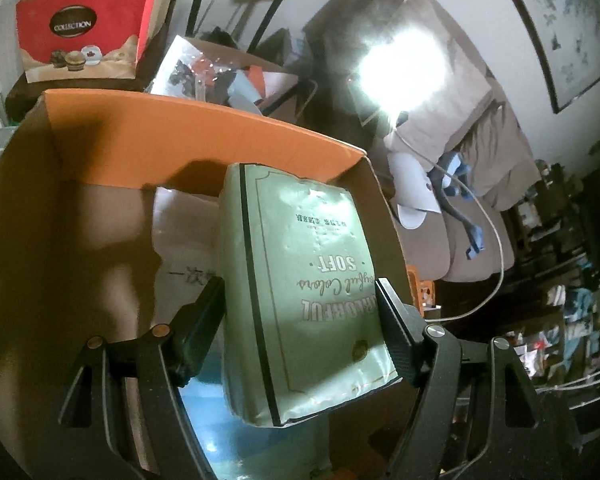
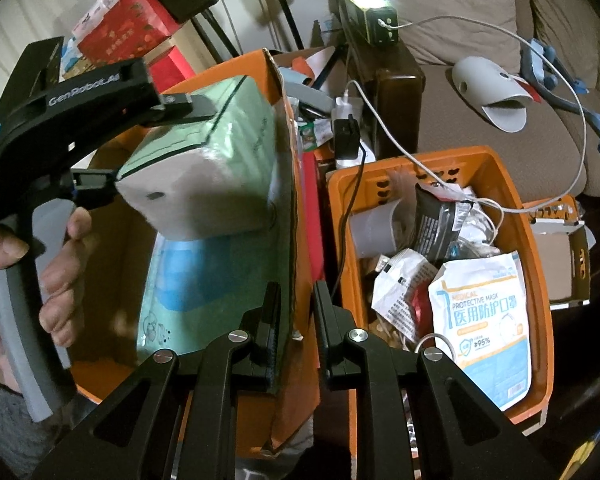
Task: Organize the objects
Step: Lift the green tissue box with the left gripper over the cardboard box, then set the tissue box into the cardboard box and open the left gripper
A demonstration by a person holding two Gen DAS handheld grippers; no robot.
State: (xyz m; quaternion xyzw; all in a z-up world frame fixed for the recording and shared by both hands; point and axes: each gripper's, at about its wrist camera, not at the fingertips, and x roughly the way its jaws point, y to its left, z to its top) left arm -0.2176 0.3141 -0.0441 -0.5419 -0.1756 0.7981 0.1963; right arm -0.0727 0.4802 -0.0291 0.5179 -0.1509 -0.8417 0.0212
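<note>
My left gripper (image 1: 300, 292) is shut on a green pack of soft tissues (image 1: 304, 280) and holds it inside the open orange cardboard box (image 1: 180, 136). In the right wrist view the same pack (image 2: 204, 148) hangs above a blue and green packet (image 2: 188, 276) on the box floor, with the left gripper (image 2: 140, 144) clamped on its sides. My right gripper (image 2: 296, 304) has its jaws on either side of the box's right wall flap (image 2: 290, 208), closed on it.
An orange plastic crate (image 2: 340, 208) with mask packets (image 2: 484, 320) and cables stands right of the box. A sofa (image 2: 480, 92) with a lamp (image 2: 370, 20) and white cable lies behind. A red gift box (image 1: 80, 28) stands at the back left.
</note>
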